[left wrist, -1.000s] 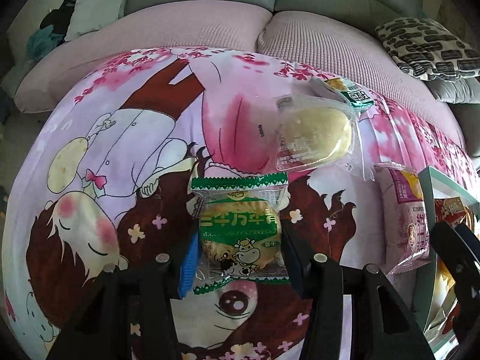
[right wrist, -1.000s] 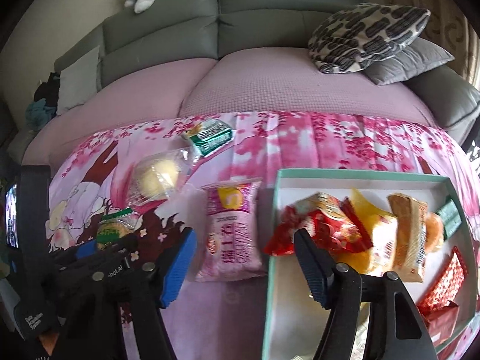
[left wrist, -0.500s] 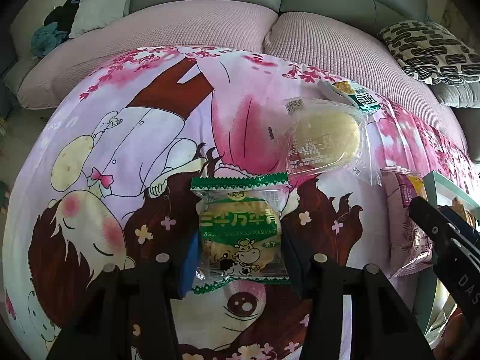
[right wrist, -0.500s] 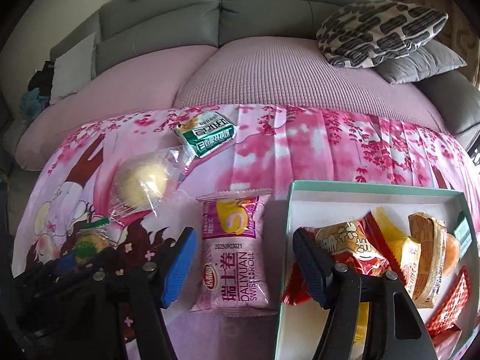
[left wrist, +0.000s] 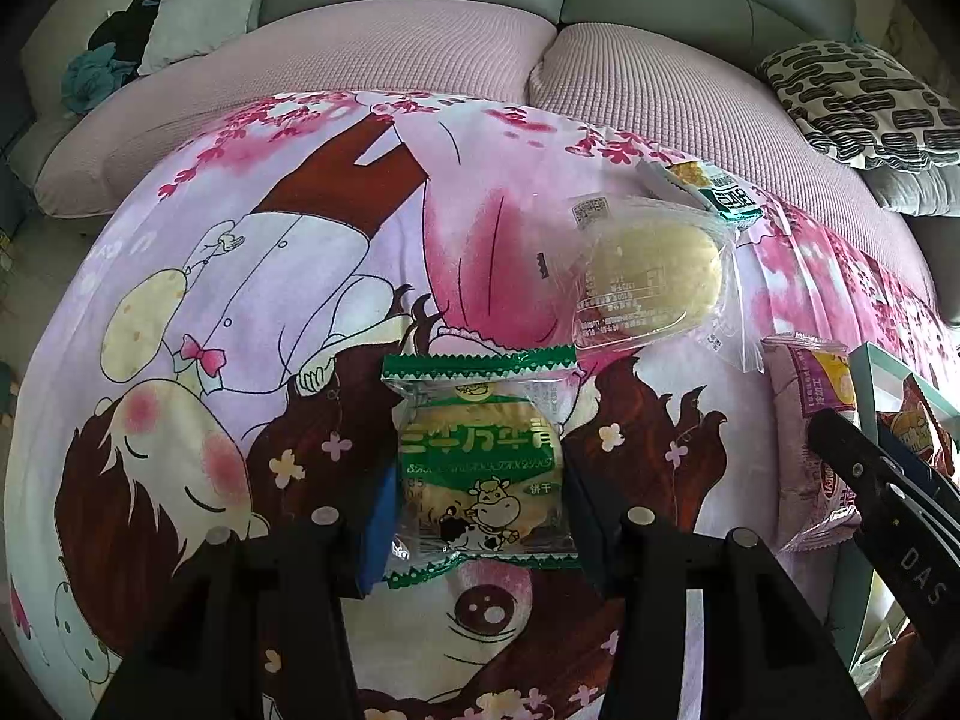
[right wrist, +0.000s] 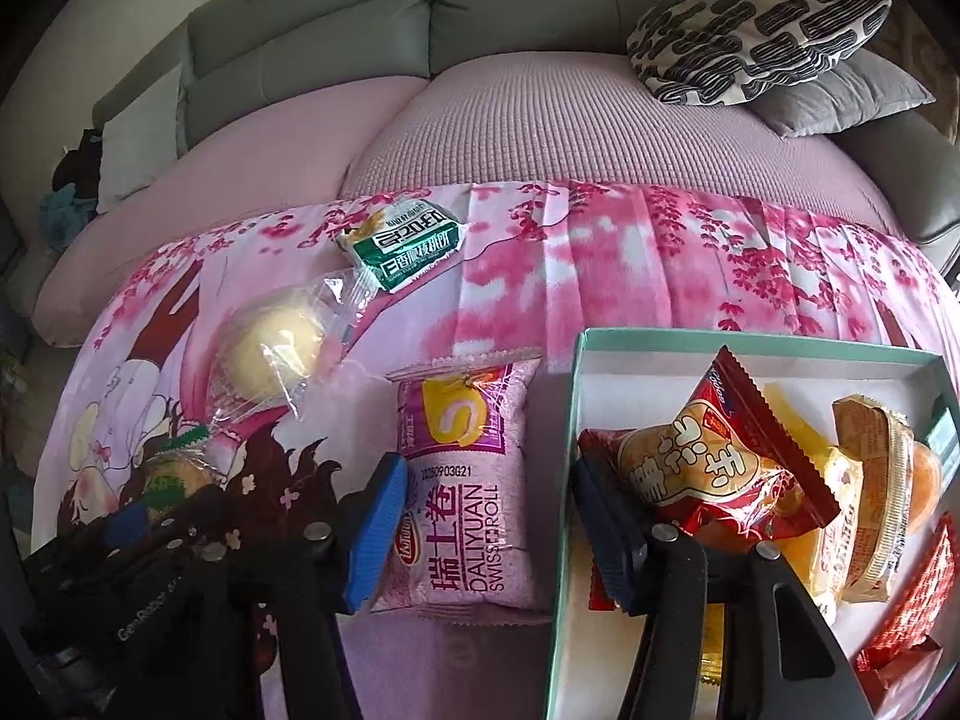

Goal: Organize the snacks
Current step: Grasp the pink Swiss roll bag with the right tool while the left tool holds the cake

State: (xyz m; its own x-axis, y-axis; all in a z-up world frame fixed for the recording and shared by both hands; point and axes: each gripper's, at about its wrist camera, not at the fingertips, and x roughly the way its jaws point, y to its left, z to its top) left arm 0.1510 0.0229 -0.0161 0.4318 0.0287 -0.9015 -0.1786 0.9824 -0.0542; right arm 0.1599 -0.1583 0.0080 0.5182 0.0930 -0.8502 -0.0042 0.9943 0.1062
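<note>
Left gripper unmoved, clamped on green biscuit packet at 6 o'clock. Right gripper lower and closer than before, jaws just been narrowing around pink Swiss roll packet, pads not yet pressing; teal box at 3 o'clock.

Grey sofa, pink seat covers, patterned cushion
</note>
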